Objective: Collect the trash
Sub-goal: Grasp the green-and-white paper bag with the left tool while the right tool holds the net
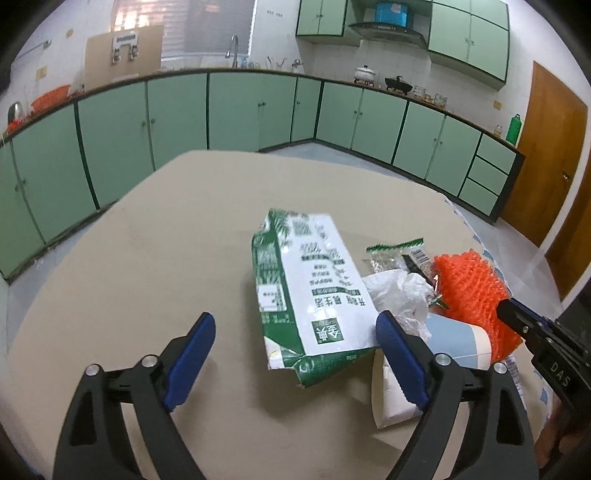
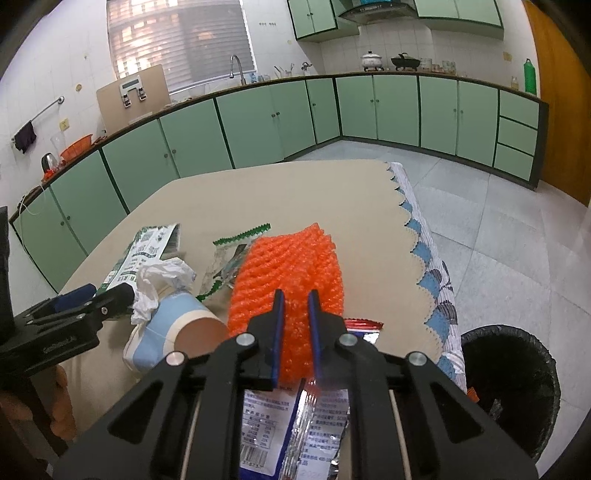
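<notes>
Orange foam net [image 2: 291, 266] pinched btwn right gripper [image 2: 295, 325] fingers.

A home kitchen is showing here: mint-green cabinets [image 2: 280, 114] are lining the walls, a sink faucet [image 2: 236, 68] is standing under the window, and pots [image 2: 371, 61] are sitting beneath a range hood [image 1: 388, 31].

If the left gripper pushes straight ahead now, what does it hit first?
Probably the green-and-white bag, lying just ahead between the open left gripper's jaws; depth is uncertain.
</notes>
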Available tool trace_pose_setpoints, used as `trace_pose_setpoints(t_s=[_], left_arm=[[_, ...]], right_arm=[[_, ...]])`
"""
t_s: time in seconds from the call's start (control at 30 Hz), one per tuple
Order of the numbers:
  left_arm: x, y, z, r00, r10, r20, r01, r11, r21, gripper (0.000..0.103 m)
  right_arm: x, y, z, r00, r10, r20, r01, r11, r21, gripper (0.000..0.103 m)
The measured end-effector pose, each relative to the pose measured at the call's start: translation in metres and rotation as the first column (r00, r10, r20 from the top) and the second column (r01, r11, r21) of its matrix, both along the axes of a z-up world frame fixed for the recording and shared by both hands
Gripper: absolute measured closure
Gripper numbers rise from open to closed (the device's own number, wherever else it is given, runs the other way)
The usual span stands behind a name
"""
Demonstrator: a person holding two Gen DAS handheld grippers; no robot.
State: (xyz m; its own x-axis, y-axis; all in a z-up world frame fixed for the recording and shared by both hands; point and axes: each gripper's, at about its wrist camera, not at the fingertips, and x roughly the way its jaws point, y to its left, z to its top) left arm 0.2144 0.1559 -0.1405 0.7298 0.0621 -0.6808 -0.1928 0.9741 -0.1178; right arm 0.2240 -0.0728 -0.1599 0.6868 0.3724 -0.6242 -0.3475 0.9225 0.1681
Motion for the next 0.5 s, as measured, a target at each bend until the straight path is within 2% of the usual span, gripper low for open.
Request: trace_pose_setpoints(t_s=[0.17, 0.27, 0.3, 0.37, 0.43, 0.5], left_arm=[[0.001, 0.003, -0.003, 1.000, 0.012, 0.003, -0.011, 1.000, -0.028, 0.017], [0.000, 0.002, -0.004, 1.000, -0.009, 0.005, 0.009, 0.999, -0.038, 0.035], [-0.001, 0.001, -0.003, 1.000, -0.016, 0.006, 0.016, 0.999, -0.038, 0.044], [-0.004, -0.001, -0.001, 1.000, -0.018, 0.019, 0.018, 0.999, -0.026, 0.050], [-0.005, -0.003, 0.003, 0.999, -0.013, 0.035, 0.013, 1.000, -0.016, 0.062], [-0.008, -0.002, 0.007, 0.999, -0.011, 0.051, 0.012, 1.000, -0.022, 0.062]], right_arm=[[0.002, -0.004, -0.001, 1.000, -0.001, -0.006, 0.001, 1.000, 0.003, 0.091], [0.002, -0.004, -0.001, 1.000, -0.001, -0.007, 0.001, 1.000, 0.002, 0.091], [0.001, -0.004, -0.002, 1.000, -0.001, -0.007, 0.001, 1.000, 0.002, 0.091], [0.001, -0.003, -0.002, 1.000, -0.001, -0.006, 0.001, 1.000, 0.002, 0.091], [0.001, -0.004, -0.002, 1.000, -0.001, -0.006, 0.001, 1.000, 0.002, 0.091], [0.001, -0.003, -0.002, 1.000, -0.001, -0.006, 0.002, 1.000, 0.003, 0.091]])
